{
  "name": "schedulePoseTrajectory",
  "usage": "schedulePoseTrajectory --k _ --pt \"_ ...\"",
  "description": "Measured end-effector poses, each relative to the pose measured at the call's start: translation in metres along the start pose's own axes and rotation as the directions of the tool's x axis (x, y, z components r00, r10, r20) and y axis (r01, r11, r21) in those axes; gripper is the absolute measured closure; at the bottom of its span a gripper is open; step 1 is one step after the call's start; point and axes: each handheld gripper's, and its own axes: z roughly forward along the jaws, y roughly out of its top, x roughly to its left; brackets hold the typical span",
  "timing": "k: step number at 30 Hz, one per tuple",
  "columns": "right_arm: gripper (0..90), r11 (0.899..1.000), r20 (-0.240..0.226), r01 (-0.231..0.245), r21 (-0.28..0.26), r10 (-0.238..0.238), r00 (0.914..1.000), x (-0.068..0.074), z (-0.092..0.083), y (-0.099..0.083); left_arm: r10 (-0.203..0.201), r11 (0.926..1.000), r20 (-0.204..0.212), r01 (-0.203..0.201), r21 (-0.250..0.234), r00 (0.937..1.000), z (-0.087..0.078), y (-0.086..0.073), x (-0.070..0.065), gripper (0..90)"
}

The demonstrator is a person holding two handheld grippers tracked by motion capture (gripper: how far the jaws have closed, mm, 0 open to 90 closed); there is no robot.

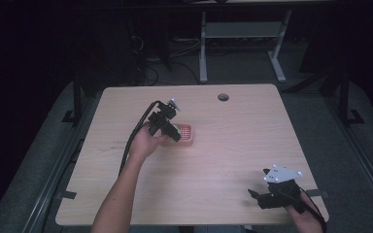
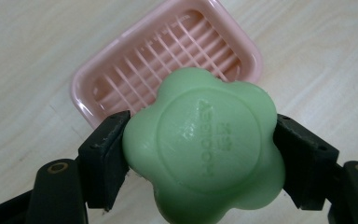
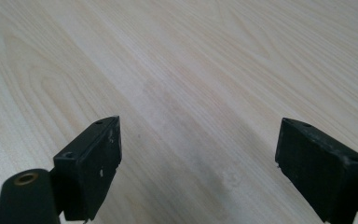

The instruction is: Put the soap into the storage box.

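Note:
A green flower-shaped soap (image 2: 205,147) with raised lettering is clamped between the two black jaws of my left gripper (image 2: 200,158). It hangs just above the near edge of a pink slatted soap dish (image 2: 168,51). From above, the left gripper (image 1: 171,130) sits at the left side of the pink dish (image 1: 185,135) near the table's middle, with a speck of green soap (image 1: 175,129) showing. My right gripper (image 1: 258,196) rests near the table's front right corner, its jaws spread wide over bare wood (image 3: 196,154).
The light wooden table (image 1: 233,145) has a round cable hole (image 1: 223,97) at the back. Cables trail from both grippers. Beyond the table are a dark floor and a white desk frame (image 1: 243,34).

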Motion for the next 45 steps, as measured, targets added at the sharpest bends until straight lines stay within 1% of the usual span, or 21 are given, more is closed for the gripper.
schedulePoseTrajectory --k 2,3,6,9,11,12,16,22,24,25,26,29,31,33,35,36,39,40,43,44,45 --pt "13.8 1.0 -0.004 -0.011 -0.005 0.011 0.9999 0.0 -0.001 0.0 -0.013 0.9999 0.01 0.013 -0.001 0.9999 0.0 0.005 0.002 26.4" --pt "13.9 1.0 -0.002 -0.007 -0.006 0.007 1.0 -0.001 0.0 0.0 -0.002 1.0 0.004 0.002 0.007 1.0 0.0 0.008 0.003 26.4" --pt "13.9 1.0 -0.001 0.0 -0.003 0.0 1.0 -0.001 0.0 0.0 -0.01 0.9999 0.011 0.01 0.004 0.9999 0.001 0.016 0.003 26.4" --pt "13.9 1.0 0.001 0.0 -0.003 0.0 1.0 -0.001 0.0 0.0 -0.007 0.9999 0.0 0.007 0.011 1.0 0.007 0.023 0.003 26.4" --pt "13.9 1.0 0.001 -0.003 -0.006 0.003 1.0 -0.001 0.0 -0.001 -0.019 0.9997 0.0 0.019 0.013 0.9998 0.011 0.024 0.004 26.4" --pt "13.9 1.0 0.001 -0.002 -0.008 0.002 1.0 -0.001 0.0 -0.001 -0.027 0.9995 0.009 0.027 0.02 0.9996 0.013 0.025 0.005 26.4" --pt "13.9 1.0 0.001 -0.005 -0.011 0.005 1.0 -0.002 -0.001 -0.001 -0.044 0.9986 0.016 0.044 0.029 0.9989 0.021 0.026 0.009 26.4" --pt "13.8 1.0 0.003 -0.003 -0.007 0.003 1.0 -0.002 -0.001 -0.001 -0.073 0.9968 0.02 0.072 0.033 0.9971 0.03 0.028 0.013 26.4" --pt "13.9 1.0 -0.001 -0.01 -0.007 0.01 1.0 -0.001 -0.001 -0.001 -0.081 0.9961 0.019 0.08 0.036 0.9965 0.032 0.029 0.015 26.4" --pt "13.9 1.0 0.002 -0.005 -0.006 0.005 1.0 -0.002 -0.001 -0.001 -0.08 0.9961 0.021 0.079 0.04 0.9966 0.033 0.029 0.016 26.4" --pt "13.8 1.0 0.002 -0.008 -0.007 0.008 1.0 -0.002 -0.001 -0.001 -0.094 0.9949 0.026 0.093 0.037 0.9952 0.034 0.03 0.015 26.4" --pt "13.9 1.0 0.003 -0.005 -0.009 0.005 1.0 -0.002 -0.002 -0.002 -0.092 0.9952 0.021 0.092 0.036 0.9955 0.037 0.031 0.015 26.3" --pt "13.9 1.0 0.003 -0.006 -0.009 0.006 1.0 -0.002 -0.002 -0.002 -0.086 0.9957 0.009 0.086 0.035 0.9962 0.039 0.032 0.014 26.3" --pt "13.9 1.0 0.004 -0.004 -0.008 0.005 1.0 -0.002 -0.002 -0.002 -0.099 0.9945 0.018 0.098 0.036 0.9949 0.041 0.032 0.013 26.3" --pt "13.9 1.0 0.001 -0.007 -0.008 0.007 1.0 -0.001 -0.002 -0.002 -0.088 0.9953 0.011 0.088 0.042 0.996 0.043 0.033 0.013 26.3" --pt "13.9 1.0 0.001 -0.007 -0.008 0.007 1.0 -0.001 -0.002 -0.002 -0.1 0.9943 0.019 0.099 0.038 0.9948 0.044 0.033 0.012 26.3" --pt "13.8 1.0 0.001 -0.007 -0.008 0.007 1.0 -0.001 -0.002 -0.002 -0.093 0.9948 0.01 0.092 0.044 0.9956 0.047 0.033 0.013 26.3" --pt "13.9 1.0 0.002 -0.007 -0.008 0.007 1.0 -0.001 -0.002 -0.002 -0.105 0.9936 0.018 0.105 0.043 0.9942 0.049 0.033 0.013 26.3" --pt "13.8 1.0 0.003 -0.006 -0.008 0.006 1.0 -0.001 -0.002 -0.002 -0.103 0.9939 0.01 0.103 0.04 0.9946 0.051 0.032 0.013 26.2" --pt "13.8 1.0 0.003 -0.005 -0.008 0.005 1.0 -0.001 -0.002 -0.002 -0.119 0.9922 0.017 0.118 0.039 0.9928 0.051 0.032 0.013 26.3" --pt "13.8 1.0 0.003 -0.005 -0.008 0.005 1.0 -0.001 -0.002 -0.002 -0.121 0.992 0.019 0.12 0.038 0.9925 0.051 0.032 0.013 26.2"
